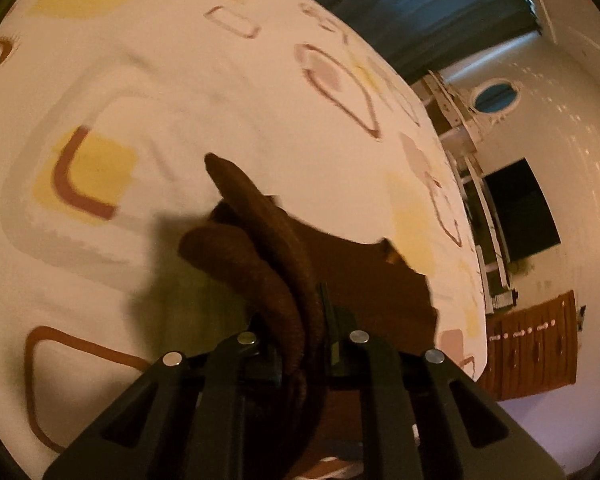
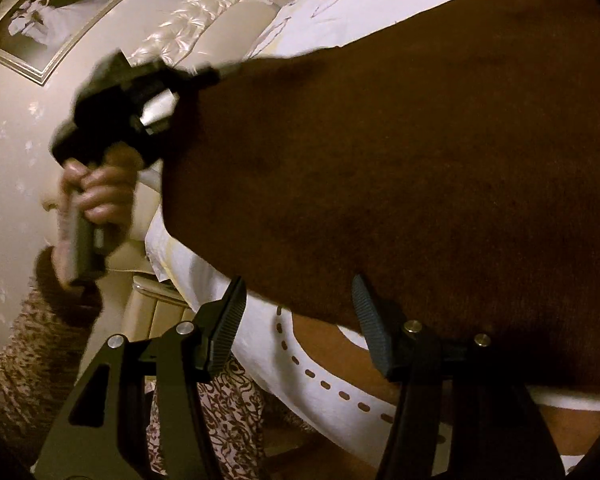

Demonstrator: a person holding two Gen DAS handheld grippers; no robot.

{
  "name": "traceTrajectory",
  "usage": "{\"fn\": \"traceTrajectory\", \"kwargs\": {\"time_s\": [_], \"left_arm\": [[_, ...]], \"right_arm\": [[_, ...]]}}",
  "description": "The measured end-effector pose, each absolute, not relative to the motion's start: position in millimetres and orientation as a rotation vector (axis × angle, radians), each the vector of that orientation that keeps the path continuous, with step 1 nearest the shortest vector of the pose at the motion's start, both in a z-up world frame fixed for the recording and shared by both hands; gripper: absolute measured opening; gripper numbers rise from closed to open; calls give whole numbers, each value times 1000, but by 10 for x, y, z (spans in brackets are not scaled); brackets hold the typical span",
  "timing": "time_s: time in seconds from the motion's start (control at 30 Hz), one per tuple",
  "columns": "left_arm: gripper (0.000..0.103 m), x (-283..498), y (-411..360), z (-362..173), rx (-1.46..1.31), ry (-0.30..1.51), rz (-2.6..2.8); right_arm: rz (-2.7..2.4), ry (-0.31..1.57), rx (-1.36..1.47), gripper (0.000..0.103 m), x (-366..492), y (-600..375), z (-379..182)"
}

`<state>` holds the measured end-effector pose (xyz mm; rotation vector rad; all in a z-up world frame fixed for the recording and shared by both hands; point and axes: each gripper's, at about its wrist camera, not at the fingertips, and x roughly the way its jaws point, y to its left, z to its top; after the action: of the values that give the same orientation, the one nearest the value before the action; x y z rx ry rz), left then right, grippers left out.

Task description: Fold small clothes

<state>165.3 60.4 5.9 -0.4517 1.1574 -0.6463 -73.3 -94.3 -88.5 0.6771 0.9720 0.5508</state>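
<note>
A small dark brown garment lies on a patterned bed sheet [image 1: 188, 92]. In the left wrist view my left gripper [image 1: 304, 320] is shut on the garment's thick rolled edge [image 1: 268, 240], which bunches up between the fingers. In the right wrist view the brown garment [image 2: 400, 168] fills most of the frame, stretched out flat and lifted. My right gripper [image 2: 300, 320] is open, its ribbed pads [image 2: 226, 328] apart just below the garment's near edge. The left gripper [image 2: 140, 96], held by a hand, shows there at the garment's far left corner.
The white sheet with yellow and brown shapes covers the bed. A blue curtain [image 1: 432, 4], a dark screen [image 1: 520, 208] and a brown cabinet [image 1: 536, 344] stand past the bed's edge. A framed picture [image 2: 52, 20] and a padded headboard [image 2: 204, 12] are beyond the left hand.
</note>
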Motion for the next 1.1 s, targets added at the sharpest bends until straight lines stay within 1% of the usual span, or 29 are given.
{"fn": "traceTrajectory", "kwargs": {"time_s": [0.2, 0.33, 0.4, 0.53, 0.7, 0.8, 0.9, 1.0, 1.03, 1.07, 1.1], "left_arm": [[13, 1396, -198, 390, -364, 1140, -682], [12, 1189, -725, 421, -285, 1137, -688], [12, 1096, -1016, 344, -259, 1151, -678], [12, 903, -1529, 54, -207, 1203, -635], [14, 721, -1957, -319, -127, 1239, -565], [14, 613, -2088, -387, -137, 1244, -553], [15, 473, -2190, -265, -156, 1221, -632], [21, 349, -2180, -32, -154, 1173, -739], [28, 316, -2139, 46, -148, 1149, -750], [38, 283, -2048, 143, -140, 1111, -758], [42, 261, -1967, 206, -135, 1082, -753]], "right_arm": [[603, 996, 772, 57, -793, -1165, -868], [581, 1009, 759, 60, -918, -1505, -769], [554, 993, 728, 63, -1020, -1731, -692], [510, 998, 715, 63, -1196, -2109, -645], [449, 967, 763, 64, -1479, -2543, -680], [412, 962, 807, 64, -1616, -2763, -760], [381, 952, 869, 64, -1761, -2986, -840], [348, 933, 896, 64, -1833, -3150, -839], [338, 923, 895, 64, -1843, -3200, -803], [335, 909, 896, 64, -1850, -3242, -758], [333, 893, 899, 64, -1852, -3278, -703]]}}
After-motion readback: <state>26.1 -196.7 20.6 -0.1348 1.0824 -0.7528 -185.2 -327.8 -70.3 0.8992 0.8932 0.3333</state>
